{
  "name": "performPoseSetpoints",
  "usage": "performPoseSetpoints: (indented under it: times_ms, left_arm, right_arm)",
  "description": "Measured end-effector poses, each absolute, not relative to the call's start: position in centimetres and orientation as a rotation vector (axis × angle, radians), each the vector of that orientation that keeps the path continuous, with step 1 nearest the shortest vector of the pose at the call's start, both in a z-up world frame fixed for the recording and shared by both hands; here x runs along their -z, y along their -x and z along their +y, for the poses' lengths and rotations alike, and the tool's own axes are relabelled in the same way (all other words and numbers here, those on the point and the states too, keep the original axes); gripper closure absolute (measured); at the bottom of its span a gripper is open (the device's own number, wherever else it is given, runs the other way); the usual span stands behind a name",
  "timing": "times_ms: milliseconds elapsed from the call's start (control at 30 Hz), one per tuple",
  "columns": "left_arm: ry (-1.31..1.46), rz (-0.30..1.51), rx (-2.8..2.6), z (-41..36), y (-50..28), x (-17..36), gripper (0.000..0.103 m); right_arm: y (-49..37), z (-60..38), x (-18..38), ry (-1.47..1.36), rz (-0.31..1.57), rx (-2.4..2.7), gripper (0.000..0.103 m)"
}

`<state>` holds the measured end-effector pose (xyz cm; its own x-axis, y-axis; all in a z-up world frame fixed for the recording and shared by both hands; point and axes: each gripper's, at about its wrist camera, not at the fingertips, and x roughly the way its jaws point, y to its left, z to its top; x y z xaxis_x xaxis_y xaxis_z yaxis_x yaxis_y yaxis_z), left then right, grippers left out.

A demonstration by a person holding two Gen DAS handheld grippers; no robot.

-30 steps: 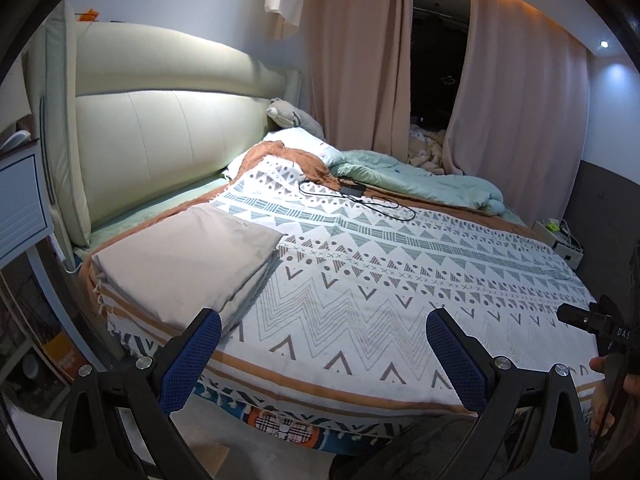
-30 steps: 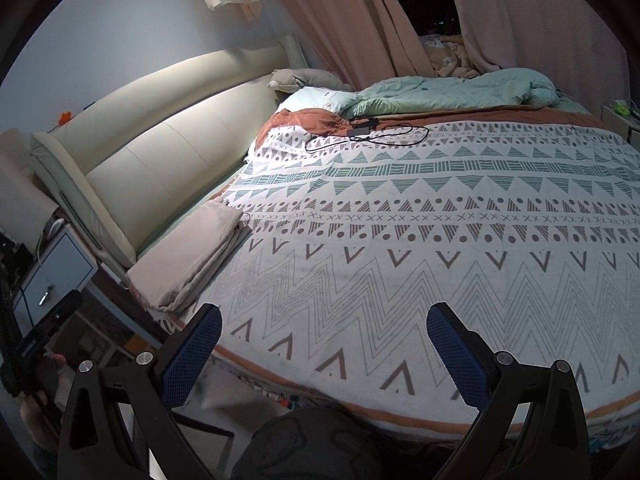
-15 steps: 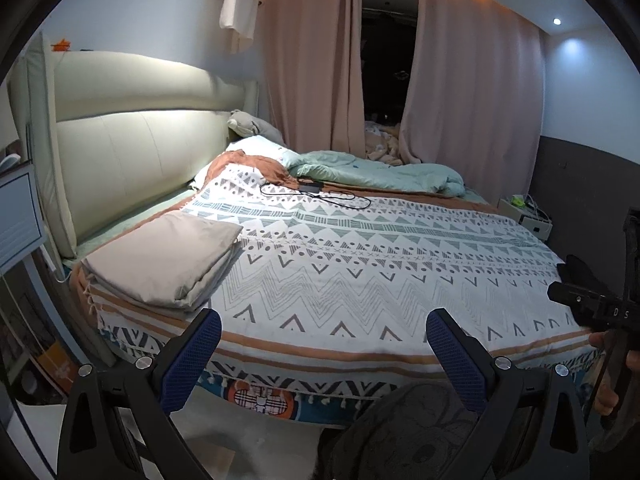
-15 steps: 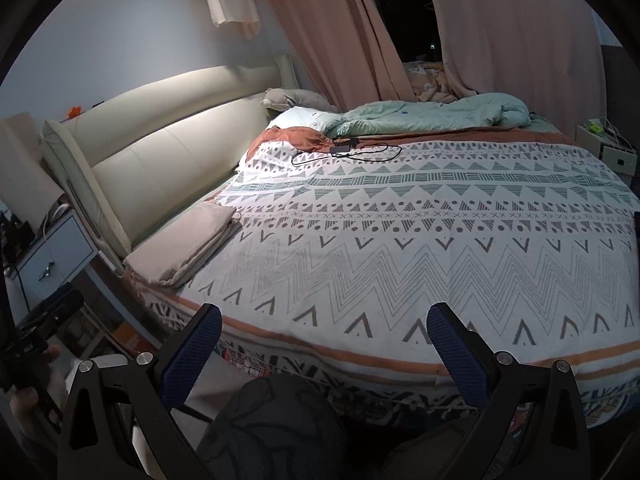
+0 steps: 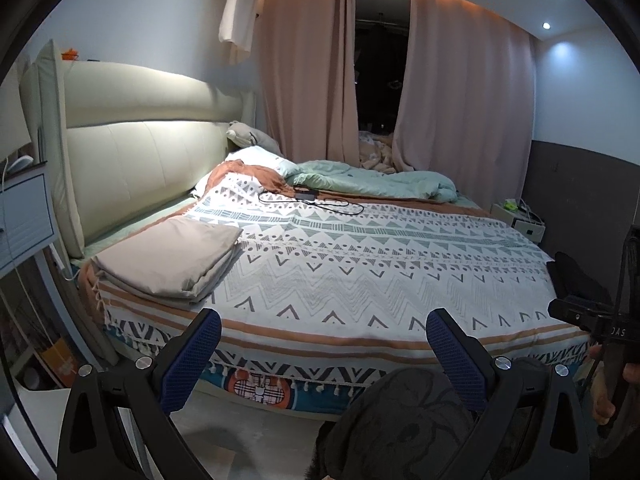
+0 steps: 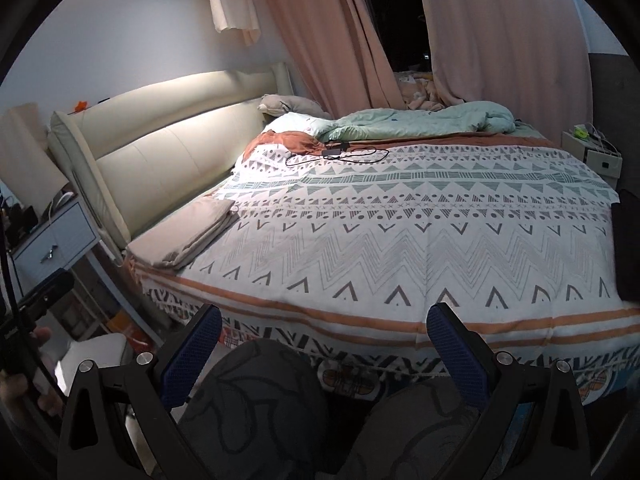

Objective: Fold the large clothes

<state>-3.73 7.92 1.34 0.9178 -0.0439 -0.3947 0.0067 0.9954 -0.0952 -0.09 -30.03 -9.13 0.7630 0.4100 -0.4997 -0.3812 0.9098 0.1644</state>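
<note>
A beige cloth (image 5: 172, 256) lies folded in a flat rectangle at the near left corner of the bed, beside the headboard; it also shows in the right wrist view as the folded beige cloth (image 6: 188, 236). My left gripper (image 5: 324, 344) hangs open off the bed's near edge, well back from the cloth, holding nothing. My right gripper (image 6: 324, 340) is open too, empty, above the person's patterned trouser knees (image 6: 260, 408). A dark garment (image 6: 626, 248) lies at the bed's right edge.
The patterned bedspread (image 5: 360, 264) covers the bed. A black cable and charger (image 5: 312, 200) and a green duvet (image 5: 372, 180) lie at the far side. A cream headboard (image 5: 132, 160) and a nightstand (image 5: 24, 220) stand left; another small bedside unit (image 5: 520, 220) stands right.
Both grippers have drawn back from the bed and lifted, so the bed's near edge and the person's knees now show. The folded cloth has not moved.
</note>
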Motion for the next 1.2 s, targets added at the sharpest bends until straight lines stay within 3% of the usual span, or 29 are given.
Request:
performPoseSetpoints:
  times_ms: [1200]
  left_arm:
    - [0.077,0.400,0.015,7.81,4.00,-1.40,0.001]
  right_arm:
    - [-0.30,-30.32,8.97,-0.075,0.559,-0.421,0.000]
